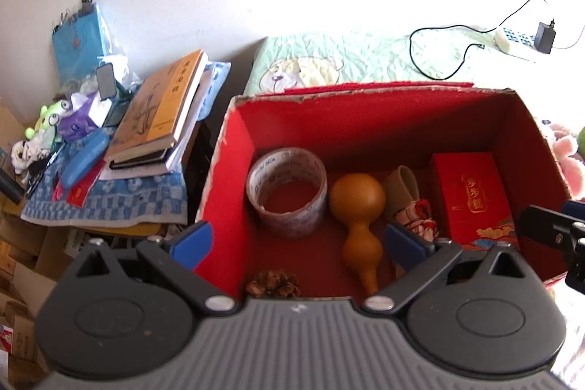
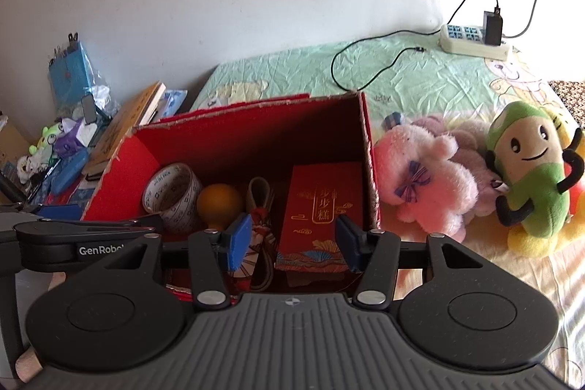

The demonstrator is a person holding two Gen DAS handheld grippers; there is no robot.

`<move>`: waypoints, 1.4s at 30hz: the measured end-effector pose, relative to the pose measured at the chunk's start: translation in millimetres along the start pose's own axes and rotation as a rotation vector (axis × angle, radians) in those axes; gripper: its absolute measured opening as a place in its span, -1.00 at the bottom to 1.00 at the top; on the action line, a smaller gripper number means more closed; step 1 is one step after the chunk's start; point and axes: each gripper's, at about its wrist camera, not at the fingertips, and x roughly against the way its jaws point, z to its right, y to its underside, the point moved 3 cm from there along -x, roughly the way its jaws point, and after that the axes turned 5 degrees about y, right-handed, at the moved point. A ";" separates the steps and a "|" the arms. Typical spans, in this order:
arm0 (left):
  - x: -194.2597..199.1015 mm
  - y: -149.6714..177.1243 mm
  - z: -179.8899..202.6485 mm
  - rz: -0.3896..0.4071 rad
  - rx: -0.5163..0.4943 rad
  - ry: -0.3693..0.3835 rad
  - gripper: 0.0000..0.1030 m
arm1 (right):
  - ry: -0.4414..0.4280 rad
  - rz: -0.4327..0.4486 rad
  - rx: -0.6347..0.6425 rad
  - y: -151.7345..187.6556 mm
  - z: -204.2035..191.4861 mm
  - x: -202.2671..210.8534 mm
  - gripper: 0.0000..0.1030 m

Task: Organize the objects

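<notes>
1. Open red cardboard box (image 1: 234, 141) sits on a bed with a green printed sheet (image 2: 420, 79); both grippers hang above its near edge, angled down into it.
2. Box contents, left to right: roll of printed tape (image 1: 287, 192) standing on its edge ring; tan gourd (image 1: 358, 222) lying with its narrow end toward the near wall; a beige strap loop with a red-and-white patterned cloth (image 1: 420, 220) beside it; red gift carton with gold lettering (image 1: 475, 200) against the right wall. A pine cone (image 1: 272, 284) lies at the near wall.
3. Left gripper (image 1: 298, 243) — blue pads wide apart, nothing between them; one pad is outside the box's left wall, the other over the gourd's right side.
4. Right gripper (image 2: 294, 242) — fingers apart, no contact seen; the gift carton shows in the gap below them, not gripped.
5. Right of the box on the bed: pink plush (image 2: 424, 178) and green-and-cream plush (image 2: 530, 178), touching each other.
6. Left of the box: stack of books (image 1: 161, 112) on a blue checked cloth amid clutter.
7. Power strip (image 2: 471, 41) with a black charger lies near the wall.
</notes>
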 end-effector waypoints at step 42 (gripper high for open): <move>-3.7 11.1 -13.0 -0.038 0.034 0.012 0.98 | -0.003 -0.021 -0.024 5.6 -16.4 0.5 0.10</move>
